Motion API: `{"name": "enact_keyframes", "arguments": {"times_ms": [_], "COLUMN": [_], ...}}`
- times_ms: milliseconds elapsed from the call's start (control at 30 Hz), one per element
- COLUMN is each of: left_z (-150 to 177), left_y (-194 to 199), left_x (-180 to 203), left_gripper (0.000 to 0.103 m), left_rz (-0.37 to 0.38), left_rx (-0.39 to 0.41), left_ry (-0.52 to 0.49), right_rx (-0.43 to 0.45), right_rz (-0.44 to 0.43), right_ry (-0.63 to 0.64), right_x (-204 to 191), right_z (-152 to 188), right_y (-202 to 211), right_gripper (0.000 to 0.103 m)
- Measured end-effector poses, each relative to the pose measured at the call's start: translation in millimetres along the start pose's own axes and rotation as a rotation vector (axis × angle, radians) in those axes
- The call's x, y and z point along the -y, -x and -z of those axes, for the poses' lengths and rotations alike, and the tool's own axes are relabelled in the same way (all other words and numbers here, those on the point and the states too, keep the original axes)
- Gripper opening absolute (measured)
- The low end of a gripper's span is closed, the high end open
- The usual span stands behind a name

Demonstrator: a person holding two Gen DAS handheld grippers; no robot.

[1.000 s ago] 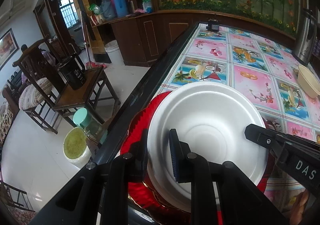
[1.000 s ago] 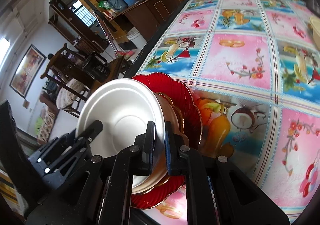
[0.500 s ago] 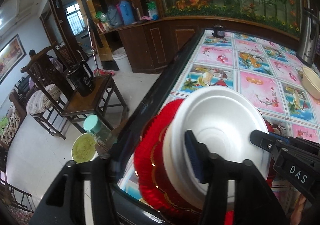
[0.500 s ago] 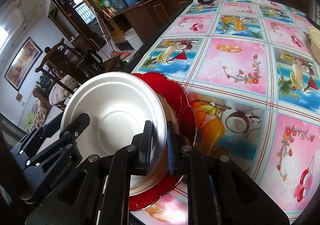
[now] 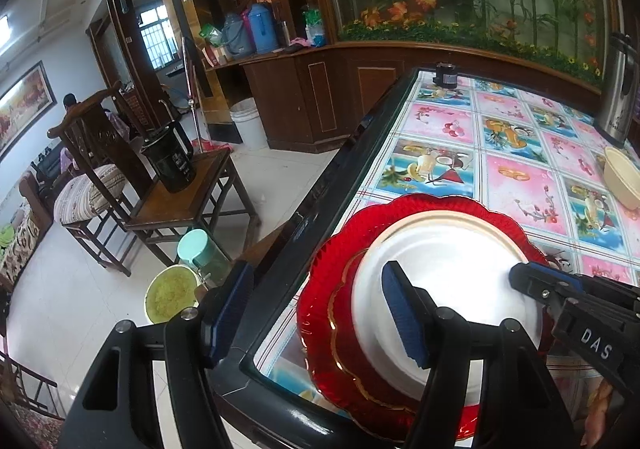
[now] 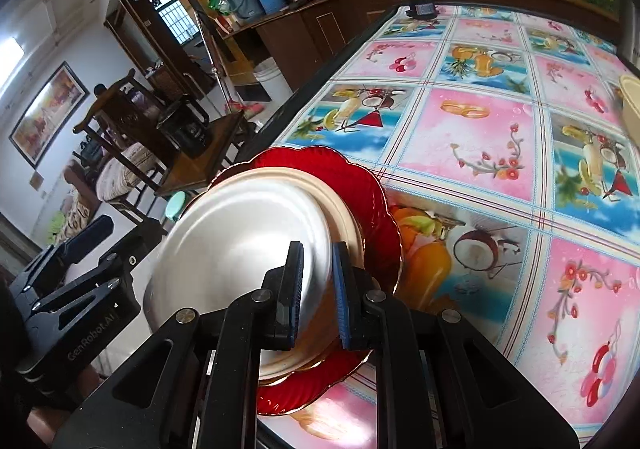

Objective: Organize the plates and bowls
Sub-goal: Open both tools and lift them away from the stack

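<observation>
- The right hand-held gripper point(image 6: 316, 289) pinches the near rim of the white plate point(image 6: 248, 245) — its pads sit close together on either side of the edge.
- The left hand-held gripper point(image 5: 316, 313) is spread wide and holds nothing; one pad hangs over the desk point(image 5: 516, 173) edge, the other over the white plate.
- The white plate tops a stack: under it a cream plate point(image 5: 460, 219), then a gold-rimmed red plate point(image 5: 344, 345), then a larger red plate point(image 5: 440, 205) on the desk.
- The stack sits at the near left corner of the desk, on the fruit-print cloth.
- Farther right, well apart from the stack, a cream bowl point(image 5: 622, 177) stands — only partly in view.
- Beyond it, a steel flask point(image 5: 616, 93) stands at the desk's far right.
- Off the desk to the left, a chair point(image 5: 188, 201) carries a black jug point(image 5: 170, 161).
</observation>
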State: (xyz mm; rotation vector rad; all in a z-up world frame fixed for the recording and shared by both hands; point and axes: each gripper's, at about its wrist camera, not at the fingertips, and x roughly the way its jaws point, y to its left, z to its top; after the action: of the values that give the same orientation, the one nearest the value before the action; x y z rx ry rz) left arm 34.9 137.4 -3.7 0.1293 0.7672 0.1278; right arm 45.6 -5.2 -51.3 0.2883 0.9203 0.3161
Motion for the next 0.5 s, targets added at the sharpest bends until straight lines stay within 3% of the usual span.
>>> {"name": "enact_keyframes", "arguments": {"times_ms": [200,500], "left_z": [-4.1,1.3], "left_y": [4.3,6.8], "left_x": [-17.5,-4.6], "left_gripper": [0.067,0.067], "left_rz": [-0.018,0.007], "left_rx": [0.017,0.006], "left_ry": [0.061,0.036], "right_rx": [0.002,0.089], "right_rz": [-0.009,-0.096], "right_ry": [-0.023,-0.045], "right_x": [4.2,10.8], "right_z": [-0.8,-1.8], "right_y": [3.9,27.5], "right_gripper": [0.013,0.014]}}
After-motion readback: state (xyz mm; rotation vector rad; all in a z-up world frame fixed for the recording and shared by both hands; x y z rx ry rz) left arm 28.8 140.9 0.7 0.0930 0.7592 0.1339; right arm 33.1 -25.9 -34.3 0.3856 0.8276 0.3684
